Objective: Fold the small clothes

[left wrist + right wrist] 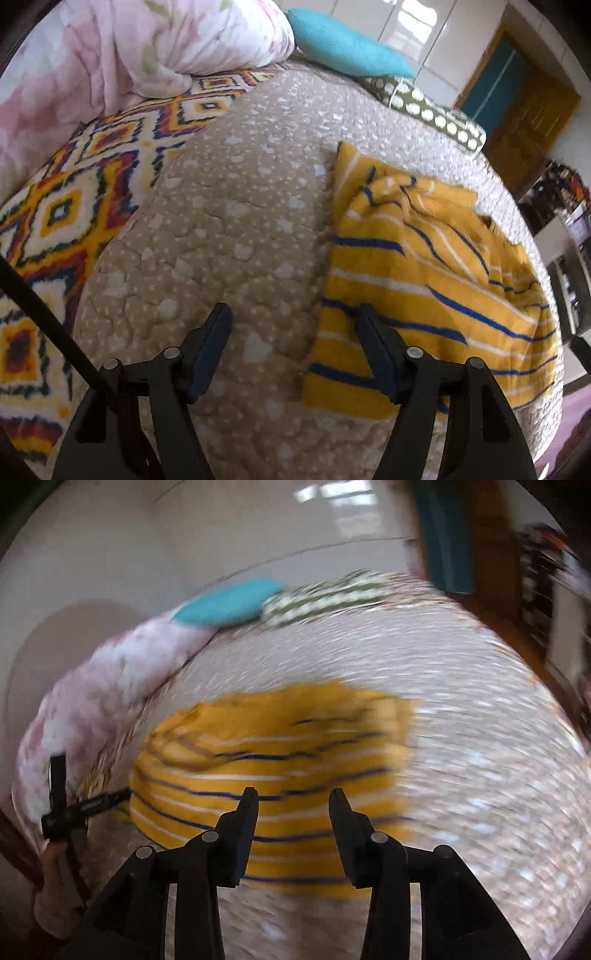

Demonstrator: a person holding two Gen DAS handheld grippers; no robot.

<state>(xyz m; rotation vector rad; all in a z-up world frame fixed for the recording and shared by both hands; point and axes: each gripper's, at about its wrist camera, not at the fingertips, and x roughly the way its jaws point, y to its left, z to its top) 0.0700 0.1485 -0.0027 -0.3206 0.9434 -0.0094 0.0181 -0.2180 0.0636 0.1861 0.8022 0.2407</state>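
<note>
A small yellow garment with blue and white stripes lies partly folded and rumpled on the beige bedspread. My left gripper is open and empty above the bedspread, its right finger over the garment's left edge. In the right wrist view, which is blurred by motion, the same garment lies ahead of my right gripper, which is open and empty above the garment's near part. The left gripper's handle shows at the far left of that view, held by a hand.
A pink floral quilt and a patterned blanket lie at the left. A turquoise pillow and a polka-dot pillow sit at the bed's far end. A wooden door and shelves stand at the right.
</note>
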